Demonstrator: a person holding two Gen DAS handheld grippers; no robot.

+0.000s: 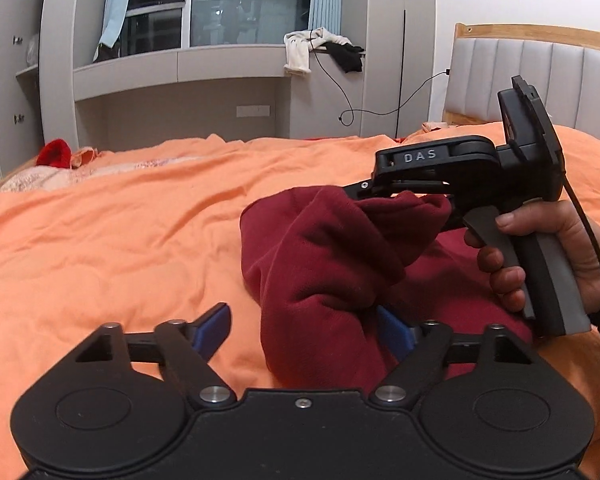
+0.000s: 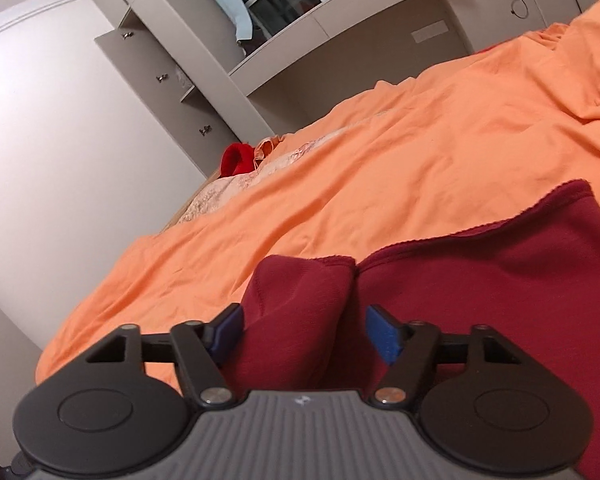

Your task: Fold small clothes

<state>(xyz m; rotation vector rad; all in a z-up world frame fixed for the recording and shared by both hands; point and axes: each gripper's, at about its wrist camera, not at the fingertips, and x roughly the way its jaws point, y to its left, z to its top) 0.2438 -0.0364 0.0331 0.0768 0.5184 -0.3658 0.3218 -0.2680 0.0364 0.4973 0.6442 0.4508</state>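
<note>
Maroon garment (image 1: 324, 264) lies bunched on the orange bed cover (image 1: 120, 240), near the cameras. Left claw (image 1: 304, 326) stands partly open, its right blue pad buried in a fold while the left pad is clear of the cloth. Right claw (image 2: 304, 332) (gripped by a hand (image 1: 548, 256)) is partly open with a fold between its pads; whether they press it is unclear.

Broad stretches of the orange duvet (image 1: 100, 240) lie bare to the left of the dark red garment (image 1: 320, 272), leaving open room there. To the right, the right gripper (image 1: 384, 196) and the hand (image 1: 548, 256) holding it crowd the space above the cloth. A red item (image 2: 236, 160) lies well apart at the bed's far edge.
</note>
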